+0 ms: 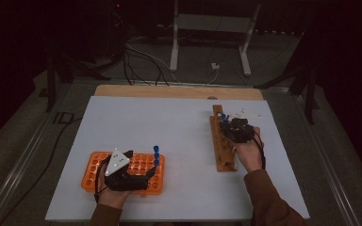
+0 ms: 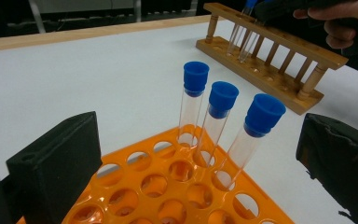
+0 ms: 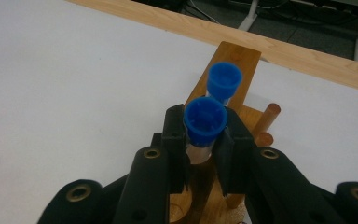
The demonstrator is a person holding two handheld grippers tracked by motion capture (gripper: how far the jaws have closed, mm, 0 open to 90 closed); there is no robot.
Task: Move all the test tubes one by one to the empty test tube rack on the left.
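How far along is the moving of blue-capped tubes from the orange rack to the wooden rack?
Done: one capped tube stands in the wooden rack. In hand: the right hand-held gripper is shut on a second tube over that rack. Left: three tubes wait in the orange rack, between the left hand-held gripper's open jaws.

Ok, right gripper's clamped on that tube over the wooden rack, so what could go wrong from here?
1. The right gripper grips the tube just below its blue cap; pulling could loosen the cap rather than move the tube.
2. A second capped tube stands right behind it in the wooden rack; tilting could knock it.
3. The left gripper sits open by three tubes leaning in the orange rack; a nudge might tip them.
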